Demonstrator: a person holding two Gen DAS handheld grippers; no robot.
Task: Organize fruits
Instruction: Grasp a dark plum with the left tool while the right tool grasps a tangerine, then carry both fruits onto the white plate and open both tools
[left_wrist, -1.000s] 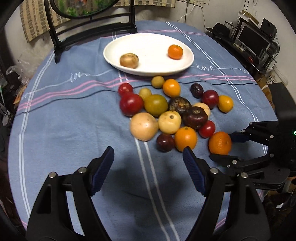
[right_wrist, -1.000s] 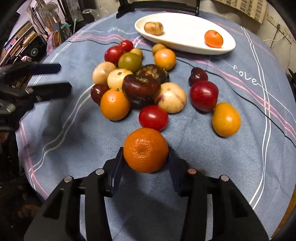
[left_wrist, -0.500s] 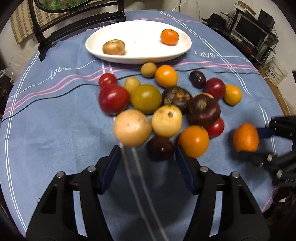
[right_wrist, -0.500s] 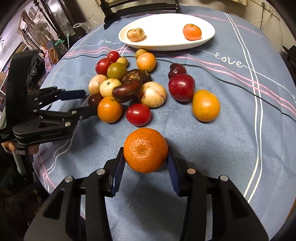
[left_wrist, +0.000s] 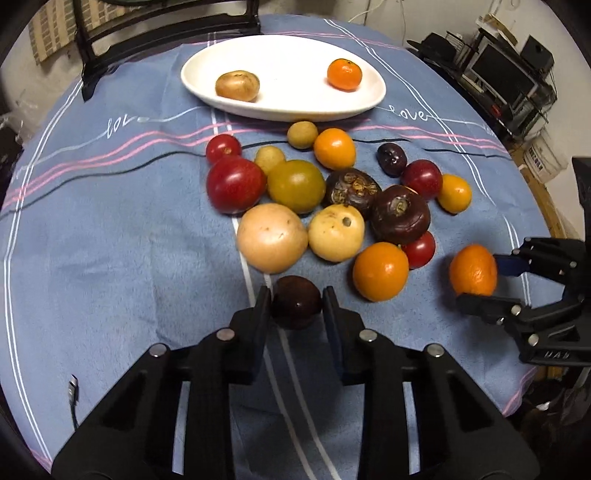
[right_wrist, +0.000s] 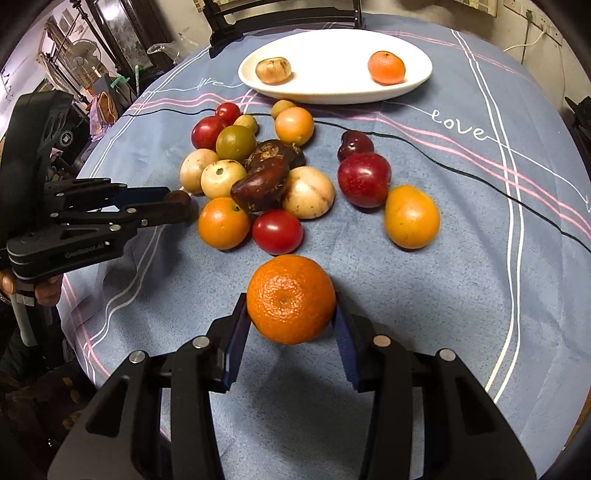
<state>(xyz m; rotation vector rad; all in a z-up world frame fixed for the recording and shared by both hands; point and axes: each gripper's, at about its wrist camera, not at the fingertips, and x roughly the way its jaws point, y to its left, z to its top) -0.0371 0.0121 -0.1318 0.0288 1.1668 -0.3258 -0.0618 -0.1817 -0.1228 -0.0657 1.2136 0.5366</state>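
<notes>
A small dark brown fruit (left_wrist: 295, 303) at the near edge of the fruit pile sits between the pads of my left gripper (left_wrist: 295, 295). The jaws are closing tight on it, and both pads touch its sides. In the right wrist view the left gripper (right_wrist: 181, 205) comes in from the left with the dark fruit at its tips. My right gripper (right_wrist: 291, 308) is shut on an orange mandarin (right_wrist: 291, 299), just right of the pile. The white oval plate (left_wrist: 284, 103) at the far side holds a brownish fruit (left_wrist: 237, 85) and a mandarin (left_wrist: 344, 74).
Several red, orange, yellow and dark fruits (left_wrist: 295, 186) lie bunched on the blue striped tablecloth (left_wrist: 110, 258). A black chair (left_wrist: 166, 26) stands behind the plate. Shelves with electronics (left_wrist: 509, 74) are at the right. A cable end (left_wrist: 73, 387) lies near left. A person's hand (right_wrist: 44, 291) holds the left gripper.
My left gripper moved forward to the pile's near edge and closed from wide open onto the dark brown fruit. The right gripper kept its hold on the mandarin.
</notes>
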